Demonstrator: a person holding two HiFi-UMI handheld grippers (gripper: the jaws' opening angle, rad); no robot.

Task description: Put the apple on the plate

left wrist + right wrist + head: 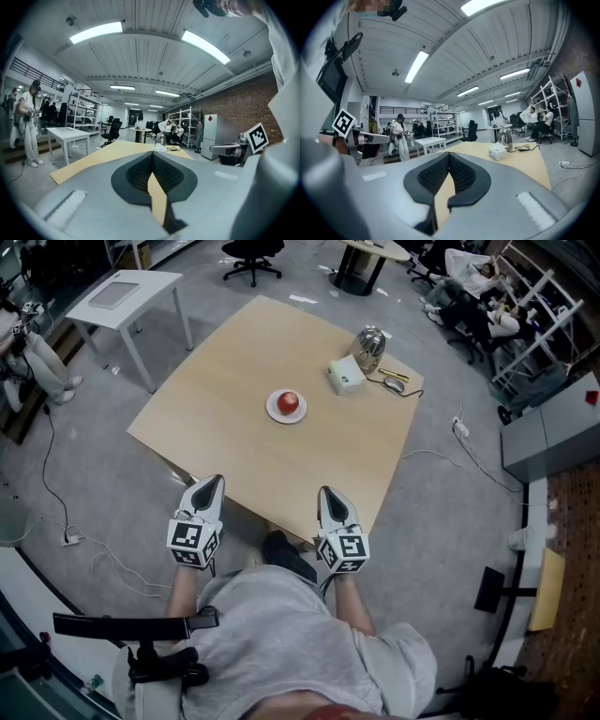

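A red apple (289,403) rests on a small white plate (273,412) near the middle of the light wooden table (225,427). Both grippers hang at the table's near edge, well short of the plate. My left gripper (215,480) is shut with nothing between its jaws; its own view shows the tips (152,153) meeting. My right gripper (327,491) is also shut and empty, its tips (449,154) touching. The apple and plate are hidden behind the jaws in both gripper views.
A white box (347,376), a shiny metal kettle (371,347) and a cable with a mouse (395,383) sit at the table's far right corner. A white side table (127,298) stands at the far left. Office chairs and shelving lie beyond. A person (29,123) stands at left.
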